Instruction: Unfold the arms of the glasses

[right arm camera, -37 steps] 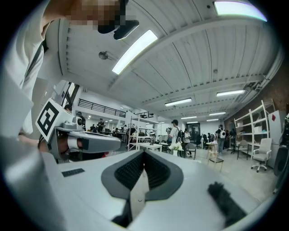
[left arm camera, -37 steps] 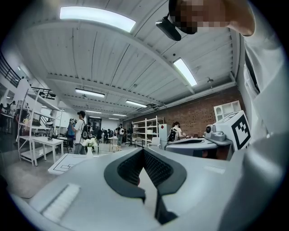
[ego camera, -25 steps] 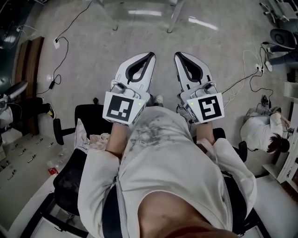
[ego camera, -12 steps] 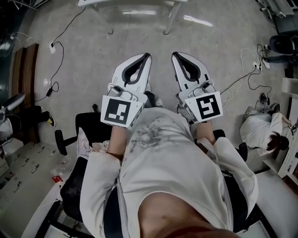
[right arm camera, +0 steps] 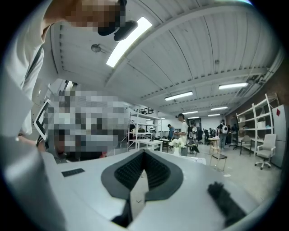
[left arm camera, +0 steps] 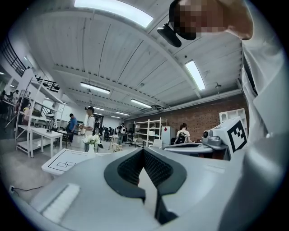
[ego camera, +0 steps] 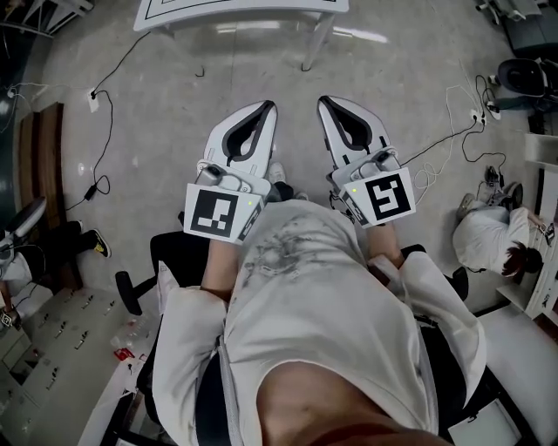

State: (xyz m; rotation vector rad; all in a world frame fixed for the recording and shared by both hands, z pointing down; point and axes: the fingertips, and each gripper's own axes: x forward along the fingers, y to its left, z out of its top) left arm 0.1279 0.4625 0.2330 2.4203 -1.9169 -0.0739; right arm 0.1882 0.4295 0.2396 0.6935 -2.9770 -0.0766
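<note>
White desk [ego camera: 235, 9] has slid into the head view's top edge; your left tongs [ego camera: 267, 108] and right tongs [ego camera: 325, 102] hang above the floor. Left gripper view: jaws closed, empty. Right gripper view: likewise closed, empty. No view shows the glasses.

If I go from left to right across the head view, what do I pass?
black shoe → left gripper → right gripper → person in white

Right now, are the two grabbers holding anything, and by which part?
Nothing is held. The left gripper and right gripper are both shut and empty; no glasses are in view.
</note>
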